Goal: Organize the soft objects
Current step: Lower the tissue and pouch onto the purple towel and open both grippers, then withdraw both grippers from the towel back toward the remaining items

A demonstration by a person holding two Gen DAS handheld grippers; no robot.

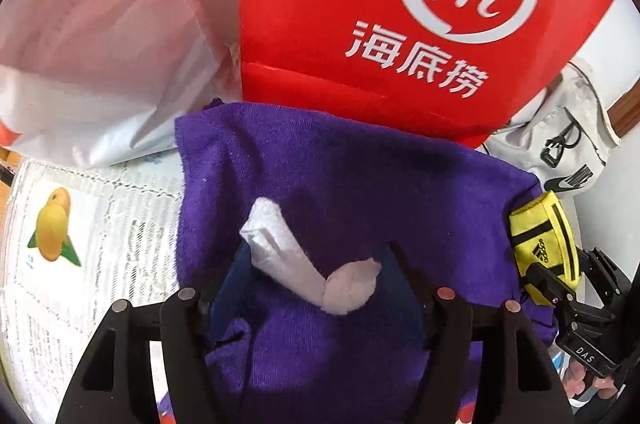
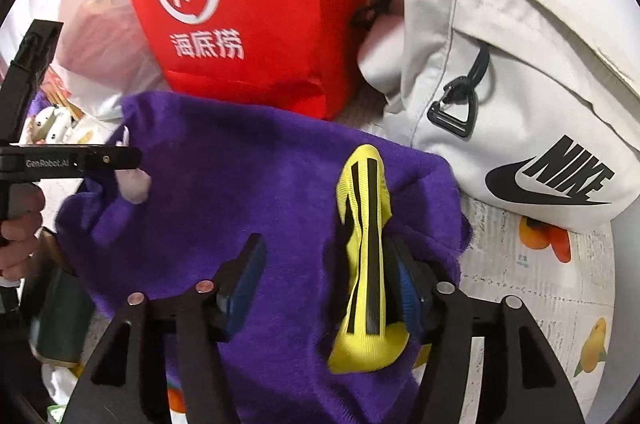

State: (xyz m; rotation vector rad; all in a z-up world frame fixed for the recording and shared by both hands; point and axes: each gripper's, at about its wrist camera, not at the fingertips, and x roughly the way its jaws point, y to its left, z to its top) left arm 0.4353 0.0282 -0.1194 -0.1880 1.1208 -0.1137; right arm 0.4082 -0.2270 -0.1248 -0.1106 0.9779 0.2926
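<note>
Left wrist view: the left gripper (image 1: 316,288) is presenting its fingers spread wide, with a white-and-pink sock (image 1: 308,264) lying across the gap between them on top of a purple towel (image 1: 340,183). The sock's long axis is running diagonally, from its white cuff at upper left to its pink toe at lower right, so it is crossing the fingers' closing line at a slant. Whether either finger is touching the sock cannot be told.

Right wrist view: the right gripper (image 2: 324,276) is likewise standing wide open, and a yellow sock with black stripes (image 2: 364,252) is resting against the inner face of its right finger, apart from the left one. That sock's long axis is pointing almost straight ahead along the fingers. It is also draped over the towel, near the towel's right edge.

Both socks are sitting on the same towel, well apart: white-and-pink toward the left gripper, yellow toward the right. Behind the towel, a red bag (image 2: 256,3) and a white Nike bag (image 2: 520,83) are standing on the fruit-printed worktop (image 2: 540,284).

Judgement: each gripper is nearer its own sock, and the yellow one is the better aligned for closing.
</note>
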